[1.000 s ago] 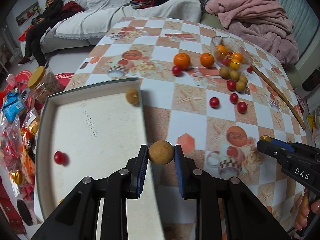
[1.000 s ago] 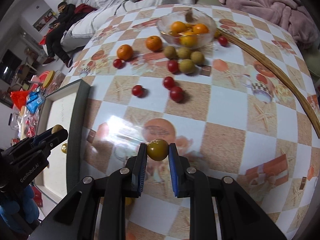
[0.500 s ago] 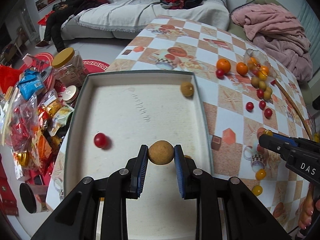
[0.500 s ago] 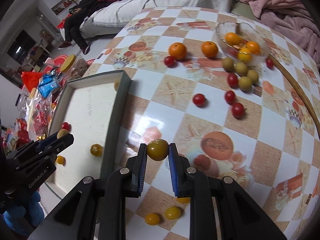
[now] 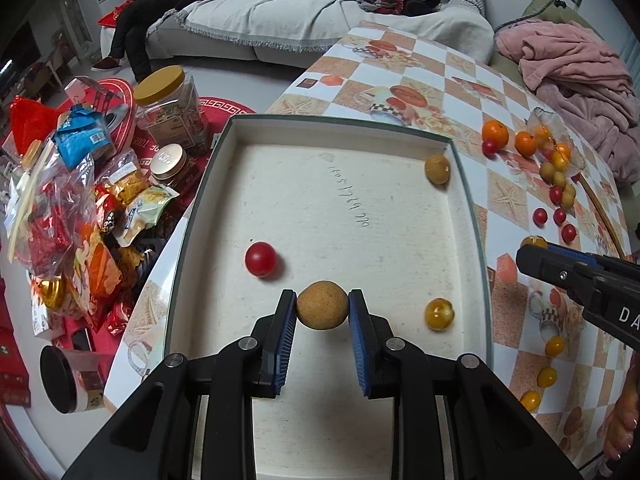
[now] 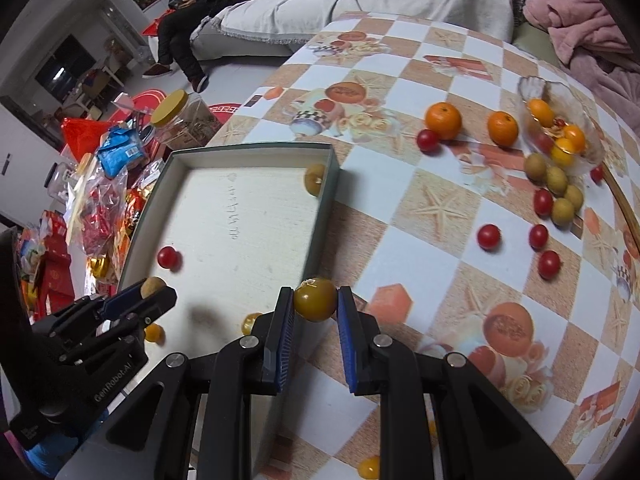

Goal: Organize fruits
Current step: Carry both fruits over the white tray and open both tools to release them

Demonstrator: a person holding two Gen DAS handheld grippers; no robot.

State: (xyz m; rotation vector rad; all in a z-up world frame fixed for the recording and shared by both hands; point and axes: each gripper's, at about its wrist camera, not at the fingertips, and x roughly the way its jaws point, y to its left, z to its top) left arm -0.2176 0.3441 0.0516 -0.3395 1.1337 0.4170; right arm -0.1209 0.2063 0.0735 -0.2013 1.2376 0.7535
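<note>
Fruits are what I am sorting, and each of my grippers has one. My left gripper point(image 5: 322, 311) is closed on a tan longan point(image 5: 322, 310), pinched between the blue pads, and it hangs over the near middle of the tray point(image 5: 340, 123). Below and around it the tray floor already has a red tomato point(image 5: 260, 259) to the left, a yellow tomato point(image 5: 439, 313) to the right, and a second longan point(image 5: 437, 168) in the far right corner against the wall.

My right gripper point(image 6: 315, 300) is closed on an olive-yellow tomato point(image 6: 315, 299). In the right wrist view this one sits just over the tray's right wall point(image 6: 320, 220), so the tray floor lies to its left and the tablecloth point(image 6: 400, 184) to its right.

That is the relation I judge the next move to turn on. The left fruit is well inside the walls and could drop straight down. The right fruit is at the edge; it needs to go further left before the jaws part, or it may land on the wall and roll out onto the table. Both fruits are round, so no long axis matters.

Loose fruit waits far right on the table: oranges point(image 6: 443, 121), red tomatoes point(image 6: 489, 236), and a glass bowl point(image 6: 532, 84).
</note>
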